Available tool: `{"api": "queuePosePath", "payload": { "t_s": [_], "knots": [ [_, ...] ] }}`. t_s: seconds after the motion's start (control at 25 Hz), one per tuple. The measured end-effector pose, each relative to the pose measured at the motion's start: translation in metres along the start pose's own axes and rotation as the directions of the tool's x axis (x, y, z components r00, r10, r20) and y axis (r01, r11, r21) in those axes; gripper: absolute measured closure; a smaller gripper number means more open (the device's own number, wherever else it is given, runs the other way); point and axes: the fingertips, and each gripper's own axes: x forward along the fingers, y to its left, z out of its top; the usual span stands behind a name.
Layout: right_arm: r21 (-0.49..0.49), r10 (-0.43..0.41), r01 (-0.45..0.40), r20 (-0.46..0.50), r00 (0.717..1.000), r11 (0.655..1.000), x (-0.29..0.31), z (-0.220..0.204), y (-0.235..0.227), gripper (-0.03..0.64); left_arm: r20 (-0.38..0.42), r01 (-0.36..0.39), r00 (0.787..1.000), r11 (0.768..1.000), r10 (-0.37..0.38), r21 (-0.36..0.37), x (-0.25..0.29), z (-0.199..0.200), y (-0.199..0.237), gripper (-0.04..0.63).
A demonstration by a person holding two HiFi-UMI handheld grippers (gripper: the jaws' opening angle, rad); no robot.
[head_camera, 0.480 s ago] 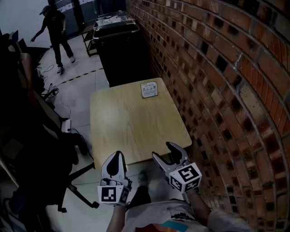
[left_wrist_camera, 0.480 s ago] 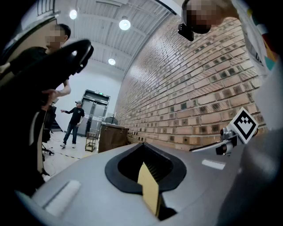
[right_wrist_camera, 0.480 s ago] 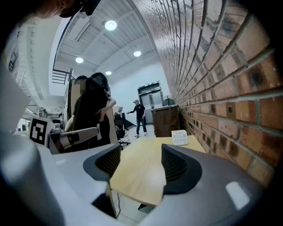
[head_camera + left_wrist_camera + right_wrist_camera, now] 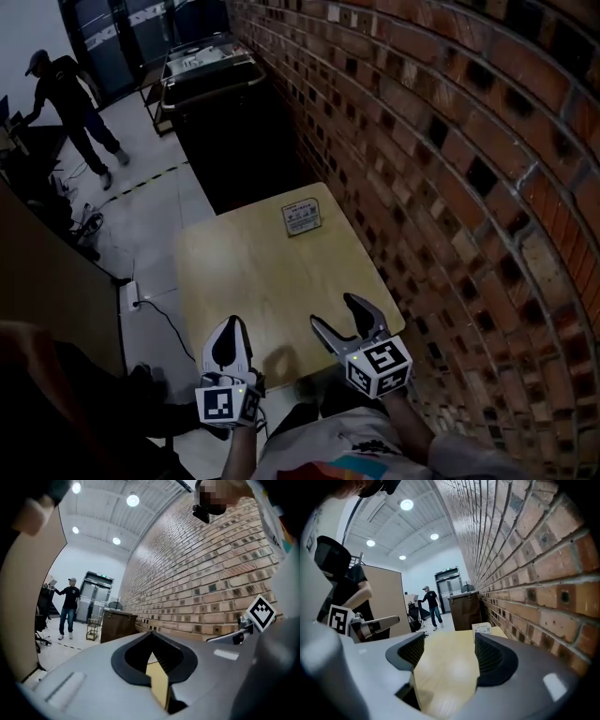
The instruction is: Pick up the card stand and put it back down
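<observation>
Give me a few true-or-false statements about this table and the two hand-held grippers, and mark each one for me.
1. The card stand sits at the far end of the table, close to the brick wall. True.
2. The right gripper is clamped on the card stand. False: its jaws are apart with nothing between them, at the table's near edge, well away from the stand.
3. The left gripper has its jaws together. True.
4. A person is leaning on the table. False: the person is far off across the floor, well away from the table.
</observation>
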Motion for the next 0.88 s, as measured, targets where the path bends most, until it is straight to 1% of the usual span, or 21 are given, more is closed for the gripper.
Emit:
{"api": "queuePosePath", "payload": {
  "t_s": [0.16,0.24,0.28,0.32,0.36,0.4,0.48,0.6,0.68,0.76,0.88],
  "knots": [
    [-0.013,0.017,-0.017,-0.031,0.999,1.0,0.023,-0.001,-0.016,0.306,-0.002,-0.017,1.0,1.0,0.017,0.0,0.022,-0.002,0.001,0.594],
    [-0.02,0.005,-0.005,-0.036,0.999,1.0,0.034,-0.001,-0.027,0.296,-0.001,-0.022,1.0,1.0,0.022,-0.007,0.029,-0.001,-0.001,0.594],
    [-0.021,-0.008,0.007,-0.037,0.999,1.0,0.042,-0.001,-0.034,0.258,-0.003,-0.021,1.0,1.0,0.021,0.0,0.031,-0.001,-0.002,0.594],
    [-0.024,-0.022,0.021,-0.037,0.999,0.999,0.053,-0.001,-0.042,0.194,-0.002,-0.02,1.0,1.0,0.02,0.008,0.034,0.0,-0.002,0.594],
    [-0.03,-0.04,0.038,-0.037,0.999,0.999,0.069,0.0,-0.052,0.108,0.002,-0.026,1.0,1.0,0.026,0.011,0.036,0.002,0.0,0.594],
    [-0.038,-0.062,0.06,-0.041,0.997,0.997,0.087,0.001,-0.064,0.041,0.008,-0.038,0.999,0.999,0.038,0.008,0.038,0.004,0.004,0.594],
    [-0.045,-0.118,0.115,-0.07,0.99,0.992,0.127,-0.002,-0.09,0.04,0.009,-0.062,0.998,0.998,0.062,-0.001,0.038,0.004,0.013,0.594],
    [-0.032,-0.192,0.189,-0.126,0.973,0.981,0.182,-0.007,-0.128,0.04,-0.014,-0.091,0.996,0.996,0.091,-0.006,0.031,-0.005,0.026,0.594],
    [-0.018,-0.216,0.216,-0.149,0.965,0.976,0.211,-0.008,-0.145,0.04,-0.031,-0.125,0.992,0.992,0.125,-0.008,0.028,-0.012,0.036,0.594],
    [-0.013,-0.235,0.237,-0.177,0.956,0.972,0.237,-0.011,-0.157,0.04,-0.04,-0.178,0.983,0.984,0.177,-0.016,0.026,-0.016,0.049,0.594],
    [-0.057,-0.271,0.265,-0.239,0.932,0.962,0.27,-0.027,-0.171,0.04,-0.061,-0.227,0.972,0.973,0.226,-0.026,0.027,-0.023,0.065,0.594]
  ]
}}
